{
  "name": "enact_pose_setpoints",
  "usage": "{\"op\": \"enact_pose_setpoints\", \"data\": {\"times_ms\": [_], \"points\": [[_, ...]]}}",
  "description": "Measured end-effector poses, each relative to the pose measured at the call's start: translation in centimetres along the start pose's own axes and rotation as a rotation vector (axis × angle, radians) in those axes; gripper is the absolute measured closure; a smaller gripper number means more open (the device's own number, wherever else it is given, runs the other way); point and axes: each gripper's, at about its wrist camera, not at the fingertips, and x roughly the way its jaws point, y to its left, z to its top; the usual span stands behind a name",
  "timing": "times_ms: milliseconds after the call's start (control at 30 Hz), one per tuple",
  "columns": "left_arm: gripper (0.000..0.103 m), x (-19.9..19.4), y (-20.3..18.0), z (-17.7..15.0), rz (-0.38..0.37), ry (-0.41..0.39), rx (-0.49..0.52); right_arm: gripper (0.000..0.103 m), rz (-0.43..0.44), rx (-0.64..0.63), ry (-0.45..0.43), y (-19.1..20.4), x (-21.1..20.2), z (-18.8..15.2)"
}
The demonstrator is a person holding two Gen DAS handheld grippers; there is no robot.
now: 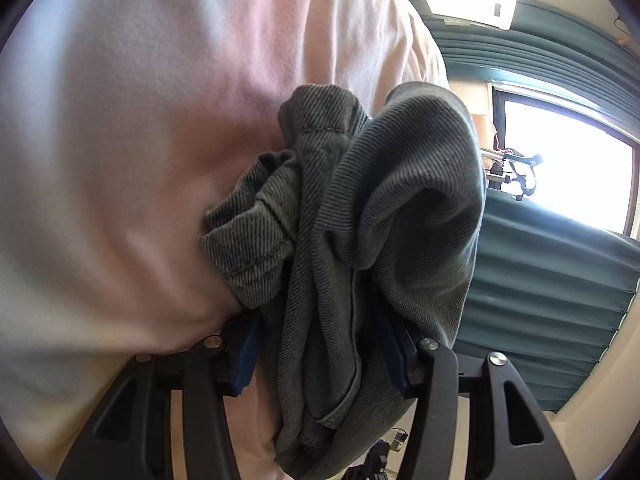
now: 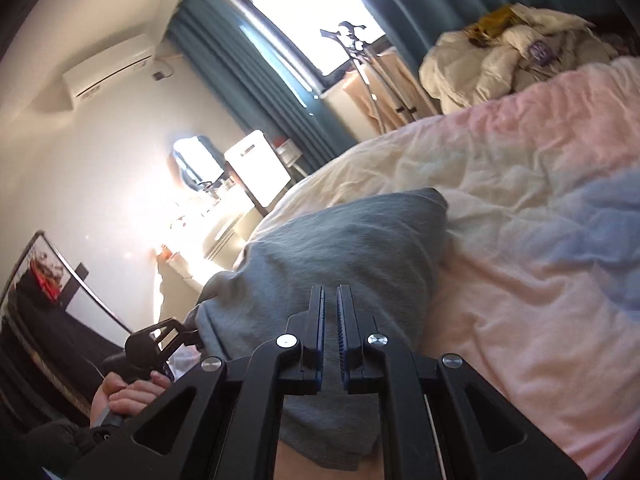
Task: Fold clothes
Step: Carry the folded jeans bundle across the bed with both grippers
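In the near part of the left wrist view, the left gripper was pinching a thick bunch of the grey-green garment; its blue pads pressed the cloth from both sides, and the bunch rose up between the fingers and spilled over them to the right. Just behind this bunch the pastel bed cover filled the left of that view, and the cloth seemed to touch it. In the right wrist view, the right gripper had its jaws almost pressed together, with only a thin gap between them, and I judged that they held nothing. Directly under and ahead of these jaws the garment lay on the bed cover, with its long axis running from the near edge away to a far corner, nearly in line with the fingers. To the near left, the hand with the other gripper held one end of the cloth off the bed edge. So the free end of the garment lay far from the left gripper and close before the right one, and the right gripper was the nearer one to take it; it would need to spread first. Further away stood the teal curtain, the bright window and a pile of bedding.
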Motion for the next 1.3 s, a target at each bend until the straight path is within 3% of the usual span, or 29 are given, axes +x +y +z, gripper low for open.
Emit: {"op": "enact_pose_setpoints", "data": {"times_ms": [167, 233, 267, 300, 367, 400, 500, 567, 600, 700, 933, 1000, 1067, 1133, 1300], "points": [[0.050, 0.5, -1.2, -0.4, -0.039, 0.002, 0.038, 0.092, -0.011, 0.180, 0.059, -5.6, 1.5, -0.1], [0.050, 0.3, -1.7, -0.5, -0.084, 0.017, 0.046, 0.071, 0.030, 0.222, 0.068, -6.3, 2.2, -0.1], [0.050, 0.2, -1.9, -0.6, -0.102, 0.023, 0.050, 0.054, 0.060, 0.242, 0.072, -6.5, 2.5, -0.1], [0.050, 0.2, -2.0, -0.6, -0.110, 0.026, 0.050, 0.048, 0.088, 0.253, 0.078, -6.4, 2.9, 0.0], [0.050, 0.4, -1.9, -0.5, -0.105, 0.028, 0.042, 0.043, 0.143, 0.277, 0.089, -6.4, 3.7, 0.2], [0.050, 0.6, -1.9, -0.5, -0.101, 0.030, 0.037, 0.037, 0.132, 0.272, 0.111, -6.3, 4.4, 0.3], [0.050, 1.3, -2.3, -0.3, -0.077, 0.039, 0.055, 0.036, 0.053, 0.211, 0.185, -5.6, 6.8, 0.6], [0.050, 1.6, -2.5, -0.3, -0.069, 0.041, 0.062, 0.035, 0.074, 0.177, 0.189, -4.6, 7.7, 1.0], [0.050, 1.8, -2.5, -0.4, -0.068, 0.042, 0.062, 0.026, 0.085, 0.172, 0.193, -4.2, 8.1, 1.3], [0.050, 2.2, -2.2, -0.3, -0.058, 0.045, 0.063, 0.017, 0.088, 0.180, 0.228, -3.9, 9.8, 1.9], [0.050, 3.0, -2.5, -0.8, -0.045, 0.030, 0.070, 0.017, 0.091, 0.196, 0.245, -4.4, 11.4, 2.1], [0.051, 3.1, -3.2, -0.4, -0.047, 0.026, 0.066, 0.032, 0.060, 0.173, 0.231, -3.9, 11.3, 2.0], [0.053, 3.1, -3.4, -0.5, -0.051, 0.024, 0.057, 0.039, 0.031, 0.150, 0.206, -3.4, 10.9, 1.9], [0.066, 2.8, -3.2, -0.9, -0.043, 0.018, 0.053, 0.045, 0.002, 0.126, 0.181, -3.0, 10.5, 1.7], [0.080, 2.3, -3.8, -1.5, -0.030, 0.009, 0.079, 0.058, -0.057, 0.061, 0.096, -0.7, 8.4, 1.9]]}}
